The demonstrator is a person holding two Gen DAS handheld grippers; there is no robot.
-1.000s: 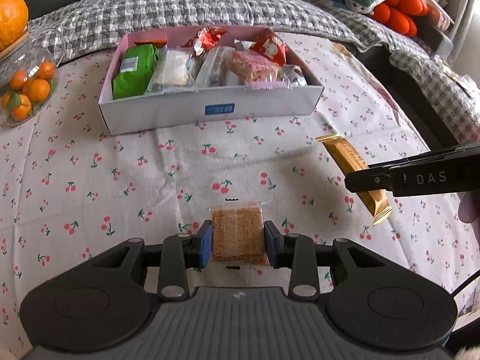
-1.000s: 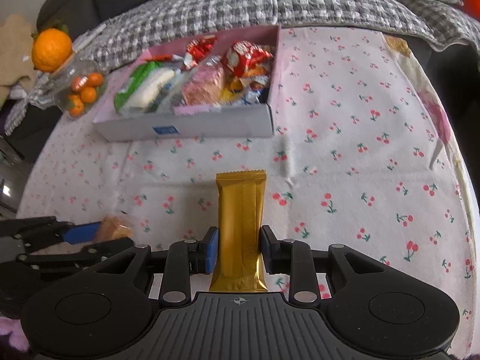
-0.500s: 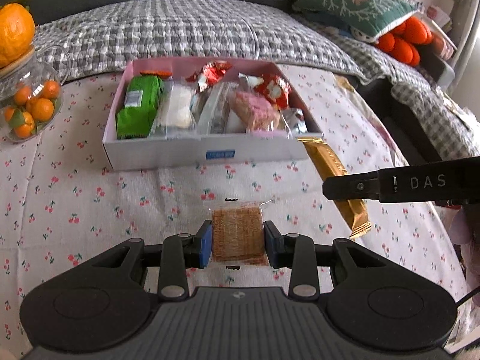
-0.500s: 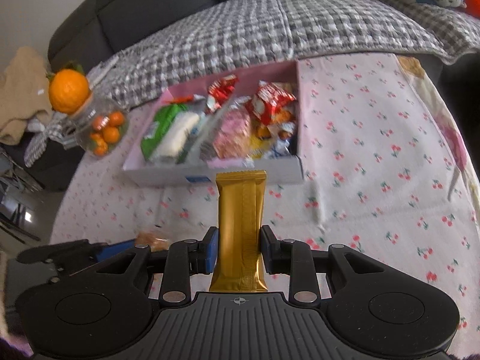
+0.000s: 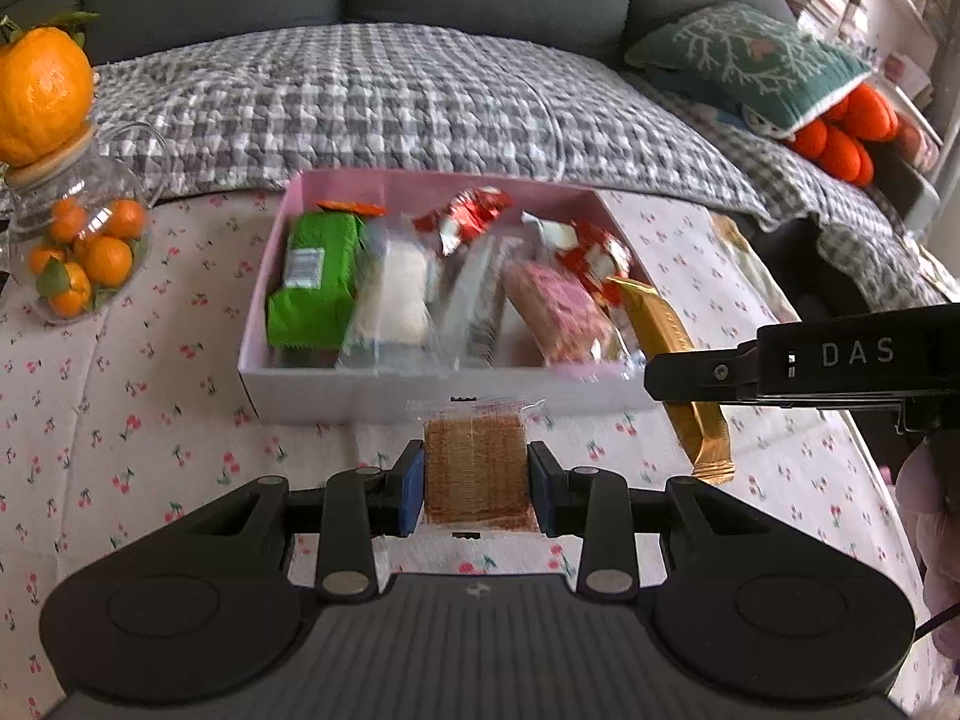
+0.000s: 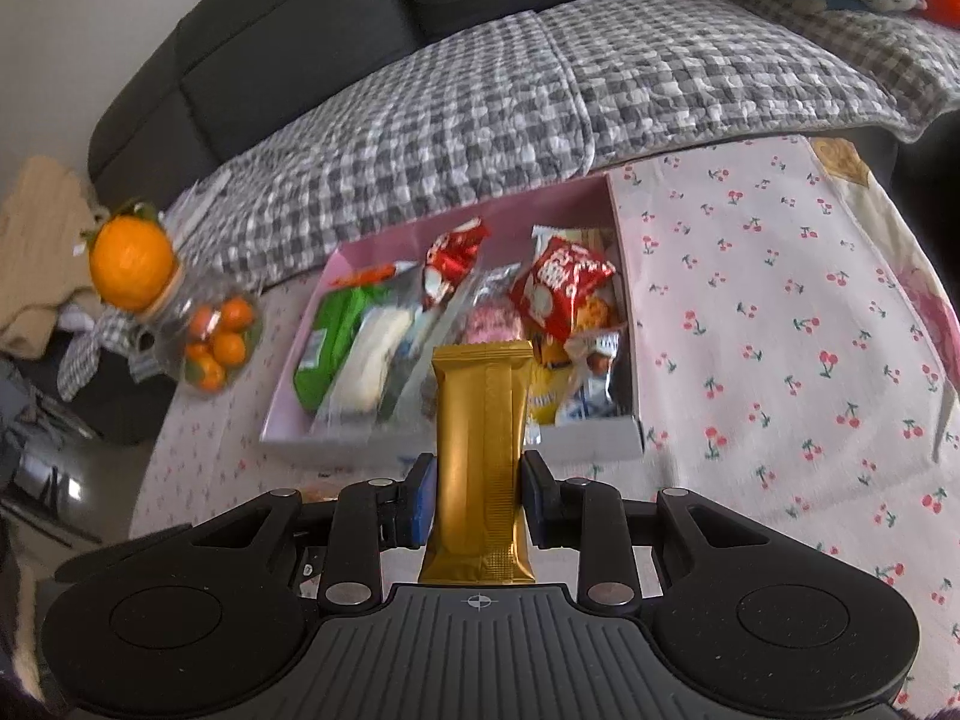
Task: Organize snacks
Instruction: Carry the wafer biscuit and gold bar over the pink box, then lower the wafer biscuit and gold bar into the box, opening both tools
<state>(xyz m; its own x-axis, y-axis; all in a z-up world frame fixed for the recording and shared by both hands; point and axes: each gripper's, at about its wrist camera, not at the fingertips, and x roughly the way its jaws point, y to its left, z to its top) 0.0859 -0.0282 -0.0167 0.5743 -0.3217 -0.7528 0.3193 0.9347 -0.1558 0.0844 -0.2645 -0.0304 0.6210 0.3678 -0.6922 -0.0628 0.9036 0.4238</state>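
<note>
Left gripper (image 5: 477, 483) pinches a flat clear-wrapped cracker (image 5: 476, 468); right gripper (image 6: 478, 495) clamps a glossy gold bar (image 6: 480, 450) above the crowded box (image 6: 624, 438) front edge

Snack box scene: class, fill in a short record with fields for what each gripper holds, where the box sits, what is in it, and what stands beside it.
left gripper: shut on cracker pack, just short of the box
right gripper: shut on gold bar, far end over the box's near right part
box: open, pink inside, on cherry-print cloth
in box: green pack, red wrappers, pink bar, clear packs
beside box: glass jar of small oranges, a big orange on its lid
</note>
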